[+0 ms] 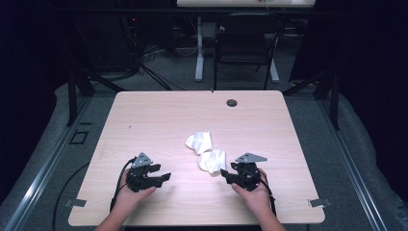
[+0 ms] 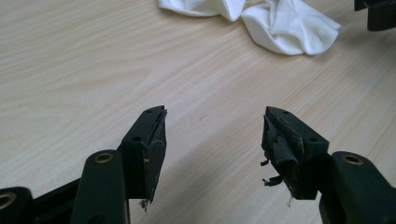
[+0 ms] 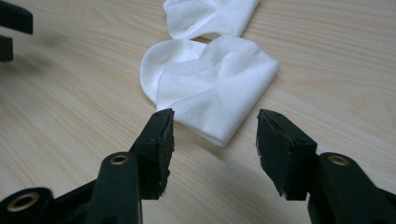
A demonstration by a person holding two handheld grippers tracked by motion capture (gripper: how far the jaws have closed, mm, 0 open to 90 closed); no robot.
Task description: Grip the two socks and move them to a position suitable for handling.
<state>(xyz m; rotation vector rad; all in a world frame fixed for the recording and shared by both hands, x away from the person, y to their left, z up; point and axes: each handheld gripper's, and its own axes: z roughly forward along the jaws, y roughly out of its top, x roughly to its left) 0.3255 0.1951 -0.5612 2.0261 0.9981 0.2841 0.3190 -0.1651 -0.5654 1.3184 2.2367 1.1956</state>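
Two white socks lie crumpled on the wooden table (image 1: 159, 115), touching each other. The nearer sock (image 1: 212, 160) (image 3: 210, 84) (image 2: 289, 28) lies just in front of my right gripper (image 1: 224, 173) (image 3: 215, 133), which is open with its jaws apart and nothing between them. The farther sock (image 1: 199, 141) (image 3: 210, 16) (image 2: 201, 7) lies behind it. My left gripper (image 1: 163, 176) (image 2: 214, 135) rests low over bare wood to the left of the socks, open and holding nothing. A hand holds each gripper near the table's front edge.
A round cable hole (image 1: 232, 102) sits near the table's far edge. Beyond the table stand a black chair (image 1: 243, 43) and a white desk leg (image 1: 198, 53). Cables trail from both grippers over the front edge.
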